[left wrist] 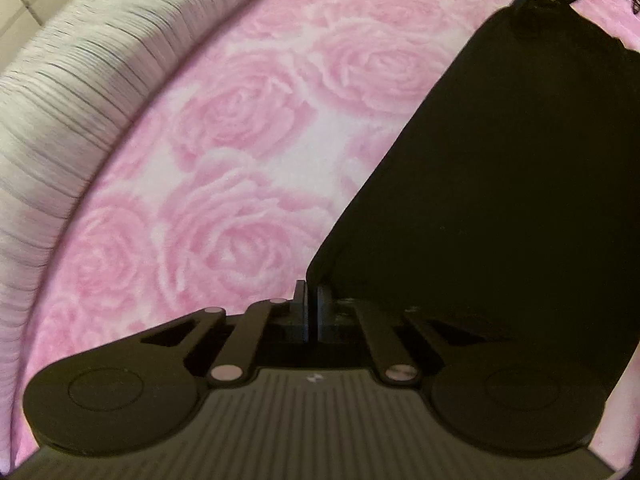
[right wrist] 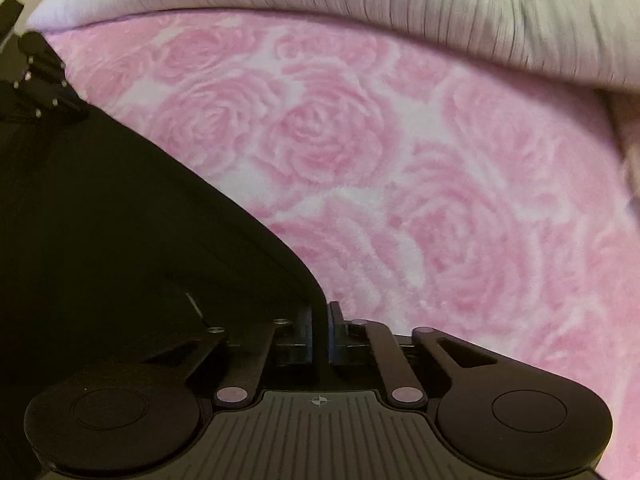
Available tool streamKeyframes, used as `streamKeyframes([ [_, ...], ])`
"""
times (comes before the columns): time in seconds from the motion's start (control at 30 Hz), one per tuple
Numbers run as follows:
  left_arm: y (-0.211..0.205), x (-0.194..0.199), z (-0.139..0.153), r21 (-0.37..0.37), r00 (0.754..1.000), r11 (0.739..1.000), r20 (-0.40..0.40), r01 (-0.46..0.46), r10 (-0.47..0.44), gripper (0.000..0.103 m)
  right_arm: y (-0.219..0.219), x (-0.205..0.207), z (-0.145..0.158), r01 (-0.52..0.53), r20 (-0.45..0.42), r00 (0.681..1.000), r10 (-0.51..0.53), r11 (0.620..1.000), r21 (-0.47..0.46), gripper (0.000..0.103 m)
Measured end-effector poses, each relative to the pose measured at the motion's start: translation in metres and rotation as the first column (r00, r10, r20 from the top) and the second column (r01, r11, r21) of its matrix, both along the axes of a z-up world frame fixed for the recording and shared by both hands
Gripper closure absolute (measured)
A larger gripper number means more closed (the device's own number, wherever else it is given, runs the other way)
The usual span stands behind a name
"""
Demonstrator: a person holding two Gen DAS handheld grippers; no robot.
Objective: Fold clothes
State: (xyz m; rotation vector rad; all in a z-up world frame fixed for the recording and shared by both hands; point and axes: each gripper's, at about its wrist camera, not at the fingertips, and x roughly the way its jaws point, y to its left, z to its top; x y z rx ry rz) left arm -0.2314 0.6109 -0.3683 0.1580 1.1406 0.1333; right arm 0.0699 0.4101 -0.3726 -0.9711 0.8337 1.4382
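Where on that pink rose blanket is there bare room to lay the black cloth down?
The pink rose-patterned blanket lies bare between the black cloth and the white ribbed bedding along its edge. It is crowded only where the cloth spans the left gripper and right gripper.

No words, brand names or numbers can be read in either wrist view. A small white mark [left wrist: 311, 379] sits on the left gripper's ribbed body. A crosshair sign [right wrist: 319, 400] sits on the right gripper's.
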Motion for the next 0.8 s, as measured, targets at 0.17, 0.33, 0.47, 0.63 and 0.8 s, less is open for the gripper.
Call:
streamKeyframes([
  [0.17,-0.032,-0.053,0.055,-0.033,0.98,0.988,0.126,-0.15,0.153,0.102,-0.037,-0.045,0.042,-0.028,0.149,0.989,0.012,0.994,0.106,0.1],
  [0.33,-0.099,-0.132,0.114,-0.17,0.927,0.944,0.203,-0.284,0.316,0.102,-0.102,-0.107,0.097,-0.036,0.246,0.969,-0.011,0.982,0.187,0.1],
  [0.47,-0.168,-0.197,0.126,-0.293,0.892,0.886,0.17,-0.359,0.418,0.102,-0.171,-0.165,0.122,0.001,0.285,0.957,-0.047,0.987,0.16,0.1],
  [0.63,-0.234,-0.251,0.083,-0.411,0.833,0.75,-0.042,-0.518,0.552,0.098,-0.244,-0.232,0.098,0.115,0.237,0.967,-0.095,0.991,-0.07,0.094],
  [0.8,-0.266,-0.277,0.061,-0.439,0.803,0.683,-0.183,-0.583,0.567,0.093,-0.284,-0.261,0.069,0.338,0.188,0.934,-0.304,0.921,-0.193,0.071],
])
